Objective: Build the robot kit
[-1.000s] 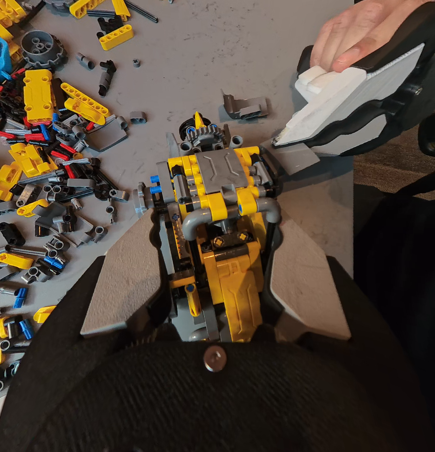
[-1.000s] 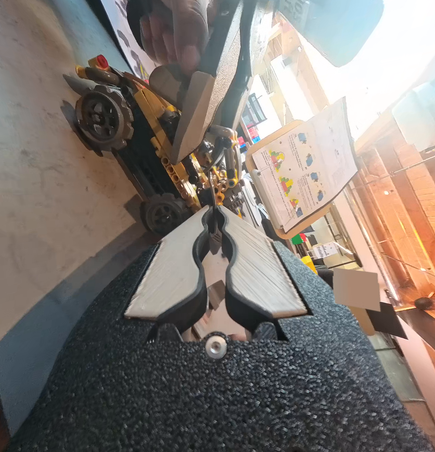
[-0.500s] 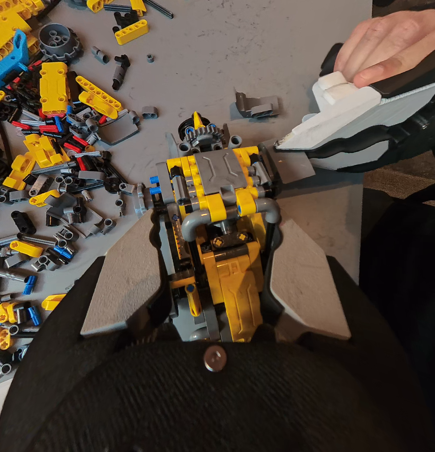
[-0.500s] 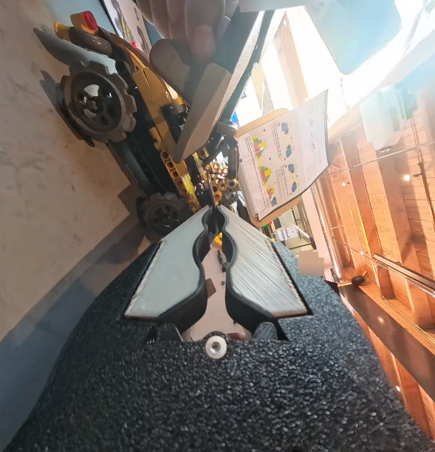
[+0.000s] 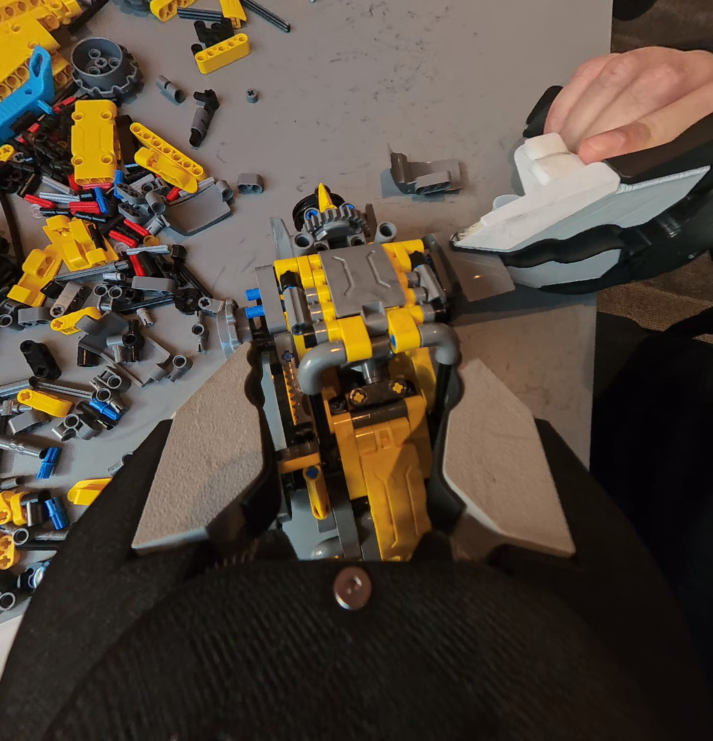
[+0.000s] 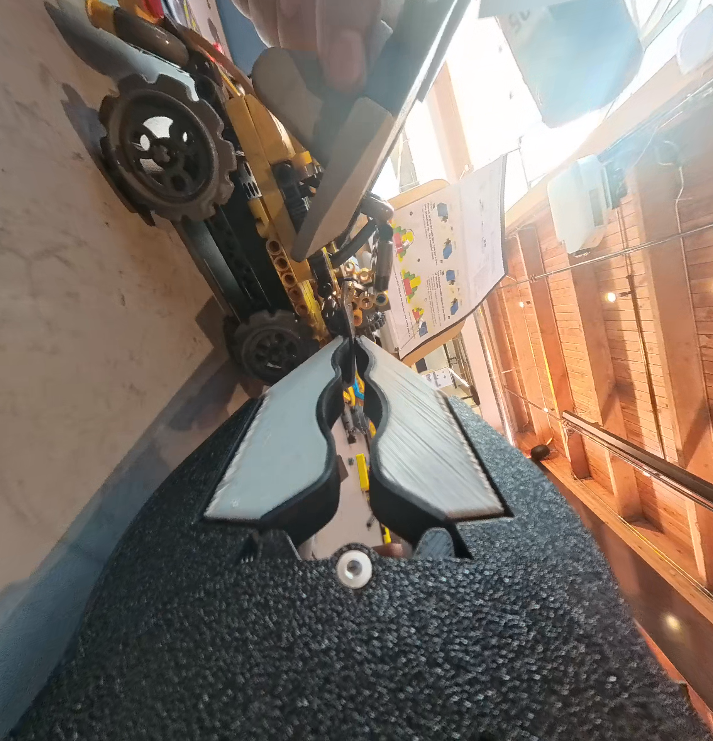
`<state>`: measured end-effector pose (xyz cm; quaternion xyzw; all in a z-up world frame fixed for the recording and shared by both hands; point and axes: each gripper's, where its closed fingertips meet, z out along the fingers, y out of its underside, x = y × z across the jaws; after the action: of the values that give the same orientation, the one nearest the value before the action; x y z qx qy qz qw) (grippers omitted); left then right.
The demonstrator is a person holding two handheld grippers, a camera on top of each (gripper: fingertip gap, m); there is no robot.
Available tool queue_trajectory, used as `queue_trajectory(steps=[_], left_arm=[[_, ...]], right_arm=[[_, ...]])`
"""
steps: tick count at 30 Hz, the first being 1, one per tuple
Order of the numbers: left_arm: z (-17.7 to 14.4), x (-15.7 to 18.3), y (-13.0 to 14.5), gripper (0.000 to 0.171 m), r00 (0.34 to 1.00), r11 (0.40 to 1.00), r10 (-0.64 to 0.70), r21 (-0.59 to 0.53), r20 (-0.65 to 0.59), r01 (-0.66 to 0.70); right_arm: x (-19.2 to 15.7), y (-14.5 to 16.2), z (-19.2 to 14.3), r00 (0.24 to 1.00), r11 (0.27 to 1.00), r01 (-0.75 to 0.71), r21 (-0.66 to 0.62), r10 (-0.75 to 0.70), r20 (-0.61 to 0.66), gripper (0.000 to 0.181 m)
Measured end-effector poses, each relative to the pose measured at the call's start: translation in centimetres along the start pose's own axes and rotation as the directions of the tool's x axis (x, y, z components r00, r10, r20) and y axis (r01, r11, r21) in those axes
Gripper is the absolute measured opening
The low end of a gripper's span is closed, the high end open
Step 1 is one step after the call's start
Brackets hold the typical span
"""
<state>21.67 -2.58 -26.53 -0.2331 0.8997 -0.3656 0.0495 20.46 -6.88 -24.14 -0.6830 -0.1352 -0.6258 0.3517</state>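
Observation:
My left gripper [image 5: 352,361] is shut on a yellow and grey brick-built vehicle [image 5: 366,312] and holds it over the grey table [image 5: 386,100]. In the right wrist view the vehicle [image 6: 266,224] shows from the side with two black wheels, and a left finger [image 6: 346,180] presses on it. My right gripper [image 6: 348,341] is shut on a thin flat grey panel [image 6: 350,320], seen edge-on. In the left wrist view the right gripper [image 5: 467,248] holds this panel [image 5: 483,276] against the vehicle's right side. A hand [image 5: 635,92] grips it.
A pile of loose yellow, grey, black, red and blue pieces [image 5: 86,240] covers the table's left. A grey toothed wheel [image 5: 102,64] and a grey angled piece [image 5: 423,176] lie apart. The table edge [image 5: 599,361] runs on the right. An instruction sheet [image 6: 447,260] stands behind. One gripper's finger ends stand about 6 cm off the other's.
The right gripper has come closer to the vehicle, which now looks larger in its view. The left gripper with the vehicle has shifted a little over the table. Both grips are unchanged.

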Motion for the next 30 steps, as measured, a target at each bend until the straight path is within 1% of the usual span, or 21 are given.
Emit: queue_trajectory(steps=[4,11,14,17,18,19,20,25,29,30], left_arm=[[-0.1,-0.3,0.0,0.09,1.0,1.0,-0.015,0.004,0.018,0.015],[-0.2,-0.5,0.1,0.09,0.999,0.999,-0.029,0.015,0.035,0.028],[-0.3,-0.5,0.2,0.09,0.999,0.999,-0.028,0.016,0.036,0.027],[-0.2,-0.5,0.2,0.09,0.999,0.999,-0.031,0.018,0.037,0.031],[-0.2,-0.2,0.2,0.09,0.999,0.999,-0.026,0.021,0.025,0.026],[-0.2,-0.3,0.2,0.09,0.999,1.0,-0.025,0.018,0.04,0.024],[-0.3,-0.4,0.2,0.09,0.999,1.0,-0.024,0.013,0.043,0.023],[-0.3,-0.5,0.1,0.09,0.999,0.999,-0.029,0.029,0.03,0.028],[-0.3,-0.5,0.0,0.089,0.999,0.999,-0.031,0.045,0.021,0.03],[-0.3,-0.5,0.1,0.089,0.999,0.999,-0.028,0.045,0.017,0.027]], right_arm=[[0.0,0.2,0.4,0.999,0.996,-0.01,-0.087,0.007,-0.032,0.0],[0.0,0.1,0.6,0.998,0.991,0.021,-0.131,-0.029,-0.059,0.0],[0.0,0.0,0.6,0.997,0.992,0.028,-0.126,-0.037,-0.072,0.0],[0.0,0.1,0.8,0.998,0.99,-0.018,-0.138,0.009,-0.063,0.0],[0.0,-0.1,1.0,0.998,0.989,-0.043,-0.141,0.035,-0.058,0.0],[0.0,0.0,1.1,0.995,0.984,-0.09,-0.156,0.084,-0.046,0.0],[0.0,0.0,1.2,0.994,0.982,-0.109,-0.152,0.106,-0.031,0.0],[0.0,-0.1,1.2,1.0,0.996,-0.011,-0.083,0.011,0.0,0.0],[0.1,-0.1,1.0,0.998,0.995,-0.062,-0.083,0.063,0.014,0.0],[0.2,-0.1,0.9,0.998,0.995,-0.065,-0.079,0.066,0.015,0.003]])
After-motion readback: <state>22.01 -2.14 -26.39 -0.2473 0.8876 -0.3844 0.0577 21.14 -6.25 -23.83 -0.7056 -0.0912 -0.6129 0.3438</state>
